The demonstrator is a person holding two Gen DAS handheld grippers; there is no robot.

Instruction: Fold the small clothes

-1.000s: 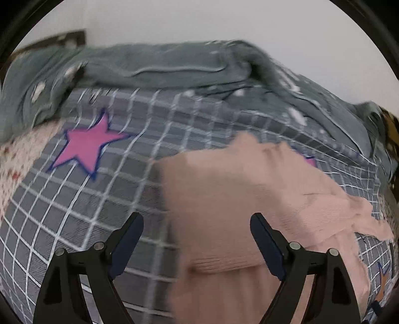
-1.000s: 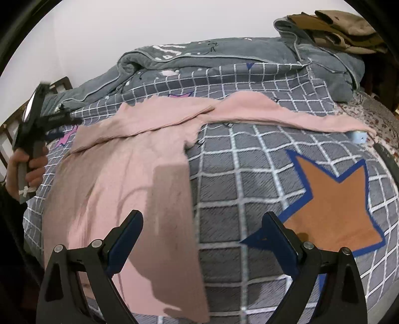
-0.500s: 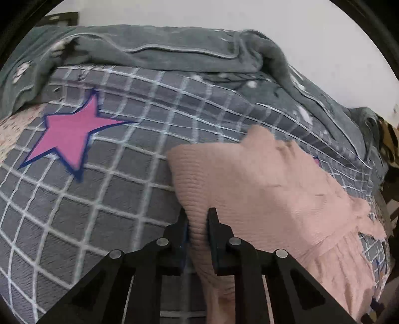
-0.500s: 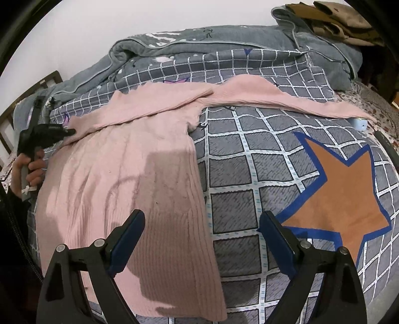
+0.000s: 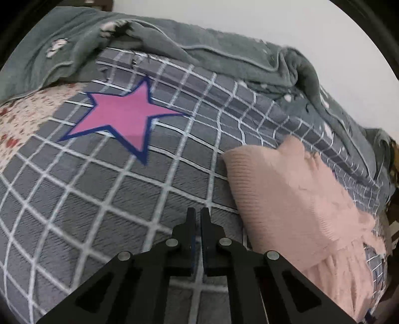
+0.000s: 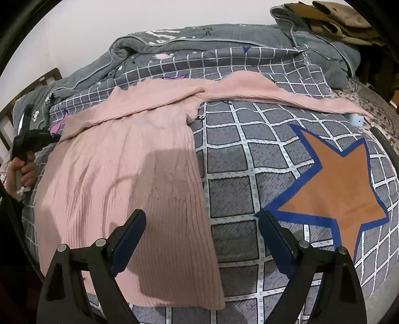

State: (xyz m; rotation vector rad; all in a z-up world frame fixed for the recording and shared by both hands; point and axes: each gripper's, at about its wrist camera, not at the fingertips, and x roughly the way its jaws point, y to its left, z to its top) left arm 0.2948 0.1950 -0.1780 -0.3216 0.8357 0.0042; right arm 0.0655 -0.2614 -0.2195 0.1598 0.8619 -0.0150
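Observation:
A pink ribbed knit sweater [image 6: 129,174] lies flat on the checked bed cover. One sleeve is folded across its top; the other sleeve [image 6: 286,96] stretches out to the right. In the left wrist view the sweater's cuff end [image 5: 281,184] lies to the right of my left gripper [image 5: 197,214], which is shut and empty, its tips over bare cover a little left of the fabric. My left gripper also shows in the right wrist view [image 6: 37,139], at the sweater's left edge. My right gripper [image 6: 202,224] is open above the sweater's lower hem, not touching it.
The grey checked cover [image 6: 229,179] has an orange star [image 6: 336,189] and a pink star [image 5: 122,117]. A rumpled grey blanket [image 6: 199,37] is piled along the back. Olive clothing [image 6: 336,17] lies at the far right. A small pale blue object [image 6: 356,119] sits by the sleeve end.
My left gripper closed at the sweater's cuff edge, then moved left off the fabric and now stands shut on nothing. The sweater now lies flatter. My right gripper stayed open.

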